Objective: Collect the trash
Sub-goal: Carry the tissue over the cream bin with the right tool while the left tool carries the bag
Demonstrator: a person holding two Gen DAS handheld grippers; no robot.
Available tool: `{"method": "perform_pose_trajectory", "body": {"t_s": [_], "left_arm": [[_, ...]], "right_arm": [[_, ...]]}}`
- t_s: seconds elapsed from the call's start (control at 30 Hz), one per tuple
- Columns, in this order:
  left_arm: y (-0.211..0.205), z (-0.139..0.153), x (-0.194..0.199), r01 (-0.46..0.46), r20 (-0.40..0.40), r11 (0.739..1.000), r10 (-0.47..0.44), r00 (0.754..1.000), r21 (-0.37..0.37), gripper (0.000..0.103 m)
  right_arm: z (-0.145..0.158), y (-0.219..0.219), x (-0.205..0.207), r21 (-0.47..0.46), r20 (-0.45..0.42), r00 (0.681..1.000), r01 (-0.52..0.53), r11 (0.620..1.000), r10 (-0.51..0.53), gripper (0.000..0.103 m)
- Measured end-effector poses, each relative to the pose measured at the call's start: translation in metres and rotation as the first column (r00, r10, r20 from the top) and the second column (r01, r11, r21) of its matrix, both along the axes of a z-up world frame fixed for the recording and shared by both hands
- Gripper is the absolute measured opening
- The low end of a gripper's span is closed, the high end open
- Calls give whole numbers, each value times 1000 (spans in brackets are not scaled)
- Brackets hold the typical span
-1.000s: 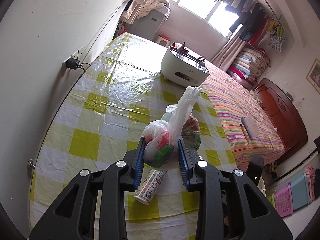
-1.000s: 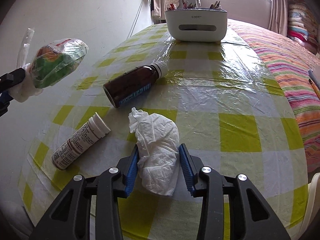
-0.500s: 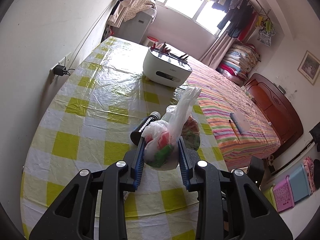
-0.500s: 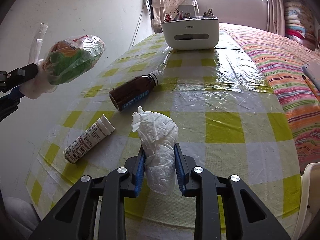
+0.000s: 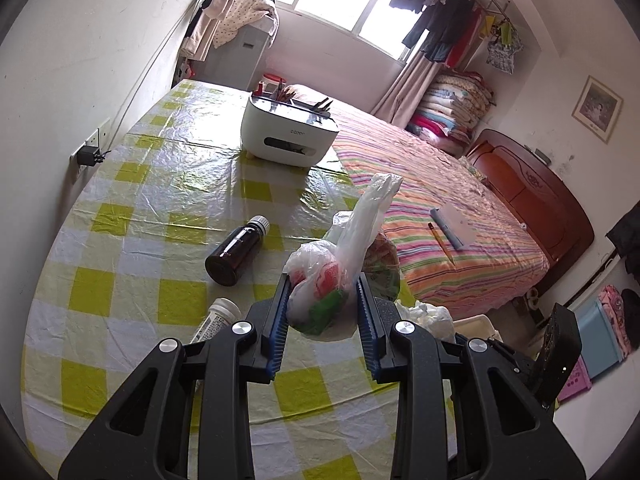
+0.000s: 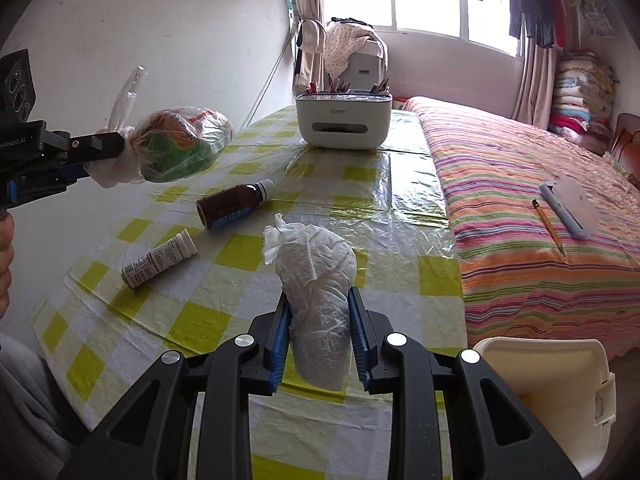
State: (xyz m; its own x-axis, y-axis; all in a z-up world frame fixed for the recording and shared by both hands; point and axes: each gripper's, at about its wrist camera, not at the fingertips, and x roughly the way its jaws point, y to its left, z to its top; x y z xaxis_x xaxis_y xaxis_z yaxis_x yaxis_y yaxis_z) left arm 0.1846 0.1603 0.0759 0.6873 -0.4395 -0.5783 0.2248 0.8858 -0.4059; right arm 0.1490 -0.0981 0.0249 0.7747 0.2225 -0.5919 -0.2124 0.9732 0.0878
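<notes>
Both loads lifted clear of the bench (image 6: 400, 216), headed for the white bin (image 6: 560, 384).

Left tool (image 5: 323, 308) clamped on the knotted plastic bag of scraps (image 5: 332, 280); right tool (image 6: 319, 338), narrowed moments ago, pinching the crumpled tissue wad (image 6: 320, 280). Best to keep both grips firm, swing over the bin at lower right, release only once above its mouth. Brown bottle (image 6: 232, 208) and white pill bottle (image 6: 160, 258) left lying for later.

Left gripper (image 5: 323, 311) held raised, angled downward, fingers (image 5: 277, 322) clamped on plastic bag (image 5: 325, 297). Right gripper (image 6: 319, 334) likewise angled downward, fingers (image 6: 360, 338) just closed further, pinched on crumpled tissue (image 6: 318, 292).
</notes>
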Motion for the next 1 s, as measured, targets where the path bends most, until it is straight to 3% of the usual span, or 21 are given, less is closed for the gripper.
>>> {"method": "perform_pose_trajectory", "body": {"t_s": [0.3,0.6,1.0], "left_arm": [[-53,0,-5,89,17,995,-90,996,44,30],[-95,-1,-10,159,31,984,-162,986,82,30],[-118,-2,-29,230,61,968,-237,970,98,30]], "right_arm": [[13,-50,-25,84,119,980,150,985,-160,27],[16,-103,-44,236,108,953,253,938,-284,27],[14,-145,-72,332,112,912,341,879,-395,27]]}}
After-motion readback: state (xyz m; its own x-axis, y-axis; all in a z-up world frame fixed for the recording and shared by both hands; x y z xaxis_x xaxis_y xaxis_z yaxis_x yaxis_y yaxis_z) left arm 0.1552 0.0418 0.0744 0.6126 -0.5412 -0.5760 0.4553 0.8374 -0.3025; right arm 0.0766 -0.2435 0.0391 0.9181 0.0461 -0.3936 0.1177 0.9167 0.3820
